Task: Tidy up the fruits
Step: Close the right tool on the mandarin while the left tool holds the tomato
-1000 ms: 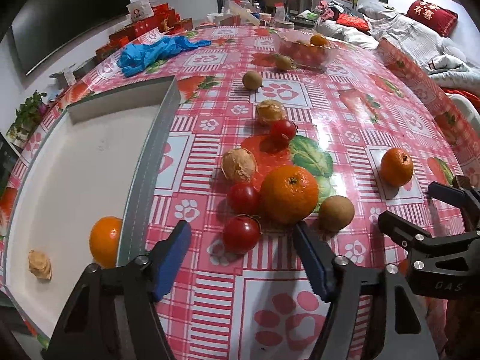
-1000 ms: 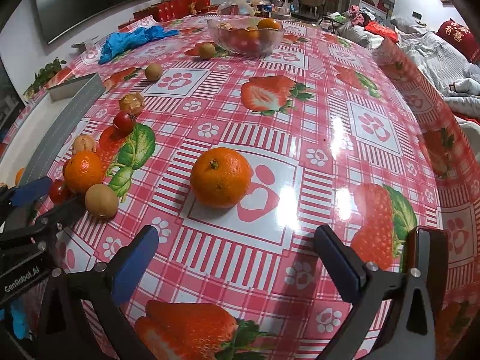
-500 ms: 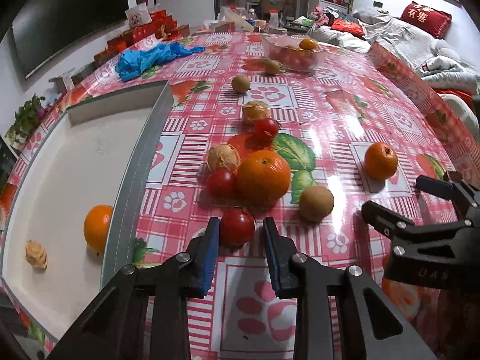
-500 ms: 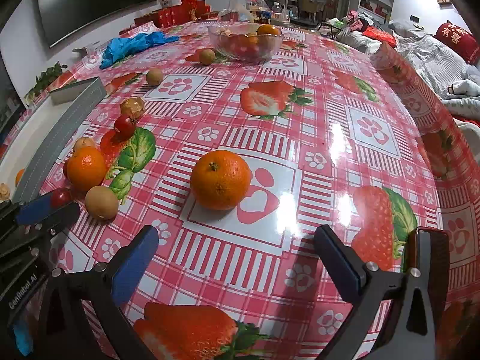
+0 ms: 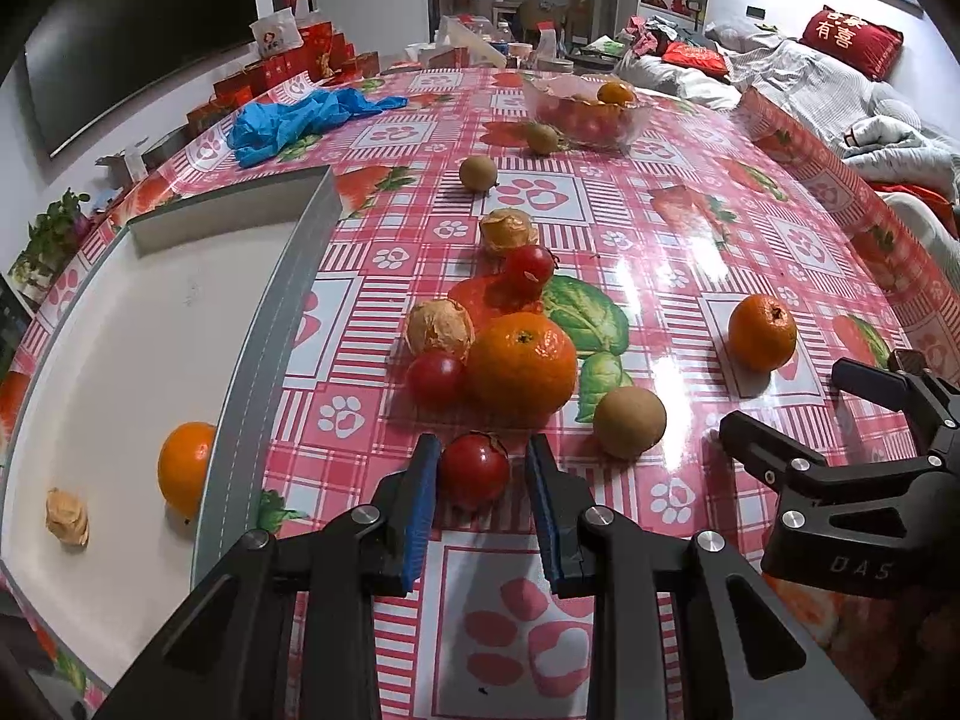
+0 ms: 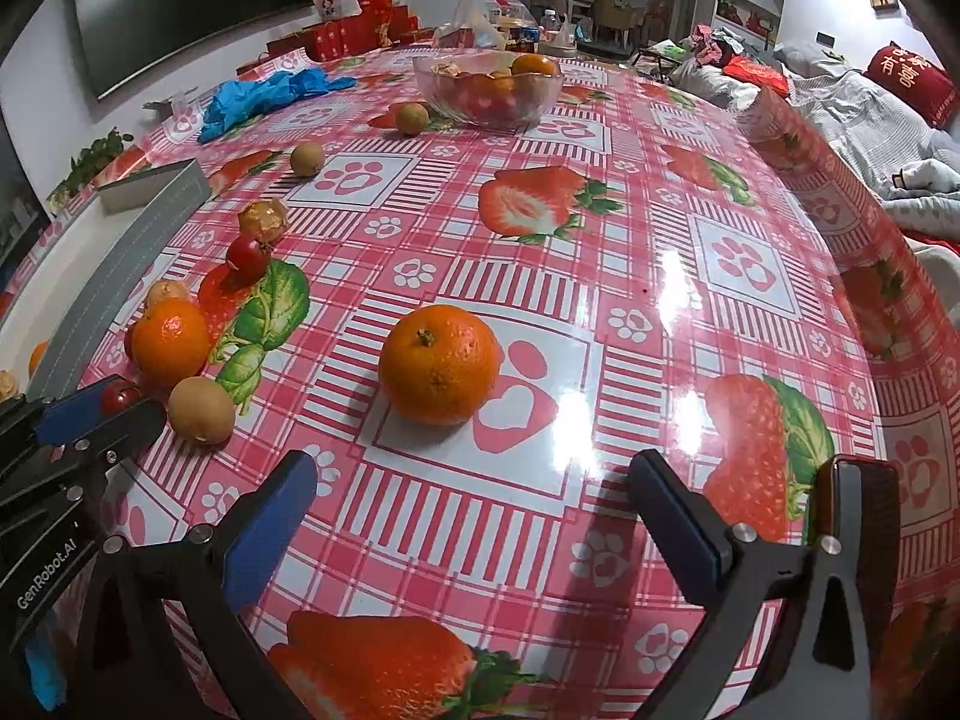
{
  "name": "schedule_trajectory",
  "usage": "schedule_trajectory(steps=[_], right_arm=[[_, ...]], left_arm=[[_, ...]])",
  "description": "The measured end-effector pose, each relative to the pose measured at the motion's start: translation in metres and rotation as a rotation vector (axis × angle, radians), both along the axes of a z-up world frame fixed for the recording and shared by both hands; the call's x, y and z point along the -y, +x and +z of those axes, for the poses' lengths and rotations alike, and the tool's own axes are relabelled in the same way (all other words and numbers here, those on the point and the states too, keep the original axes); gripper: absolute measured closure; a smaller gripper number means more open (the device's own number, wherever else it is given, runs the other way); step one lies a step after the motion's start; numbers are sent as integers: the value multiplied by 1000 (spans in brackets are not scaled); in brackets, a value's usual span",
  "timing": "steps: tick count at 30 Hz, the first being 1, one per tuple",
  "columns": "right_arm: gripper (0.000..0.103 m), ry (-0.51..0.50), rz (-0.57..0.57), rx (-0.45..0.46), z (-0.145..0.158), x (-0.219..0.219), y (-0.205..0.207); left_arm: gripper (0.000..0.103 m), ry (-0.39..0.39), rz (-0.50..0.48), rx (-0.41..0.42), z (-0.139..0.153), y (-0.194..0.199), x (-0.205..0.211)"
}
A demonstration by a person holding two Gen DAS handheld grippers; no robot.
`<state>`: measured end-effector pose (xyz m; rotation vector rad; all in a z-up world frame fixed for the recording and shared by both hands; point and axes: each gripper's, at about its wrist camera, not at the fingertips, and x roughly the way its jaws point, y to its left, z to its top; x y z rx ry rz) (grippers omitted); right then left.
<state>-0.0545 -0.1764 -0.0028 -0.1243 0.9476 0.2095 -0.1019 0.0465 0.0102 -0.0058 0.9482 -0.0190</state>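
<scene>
Left claw (image 5: 483,474) now clamps tomato (image 5: 474,468) nr tray edge (image 5: 240,396).

Between the pads of the left gripper (image 5: 483,480): a small tomato (image 5: 474,469), on the tablecloth (image 5: 690,252). Just behind it, a large orange (image 5: 521,369), with a second tomato (image 5: 435,378) touching its left side and a papery husked fruit (image 5: 440,327) behind that. To the right of the large orange, a round kiwi-like fruit (image 5: 630,422); farther right, well apart, another orange (image 6: 440,363), ahead of the wide-spread right gripper (image 6: 474,516). Left of the cluster, a tray (image 5: 240,372), holding an orange (image 5: 186,468) against its near wall and a husk (image 5: 67,516) to the left. At the far end, a glass bowl (image 6: 489,87) with fruit in it.
</scene>
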Motion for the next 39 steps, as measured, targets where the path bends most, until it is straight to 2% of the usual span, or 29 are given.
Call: schedule_trajectory(steps=[11,20,25,27,30,31,32,39], right_arm=[[0,-1,-1,-9,0,0,2],[0,-18,-5,-69,1,-5,19],[3,-23,12,-65,2,-13,29],[10,-23,26,-55,5,-17,30],[39,-21,44,-36,10,-20,30],[56,-25,49,-28,12,-20,30],[63,-24,51,-25,14,-20,30],[62,172,48,-94,20,8,22]], left_arm=[[72,-2,2,-4,0,1,-1],[72,-4,3,-8,0,1,-1],[72,-10,8,-23,0,2,-1],[72,-16,9,-33,1,3,-1],[72,-34,1,-38,2,2,-2],[72,-35,-1,-38,2,2,-2],[72,-41,-3,-39,2,1,-3],[72,-79,-20,-20,9,-6,-5]])
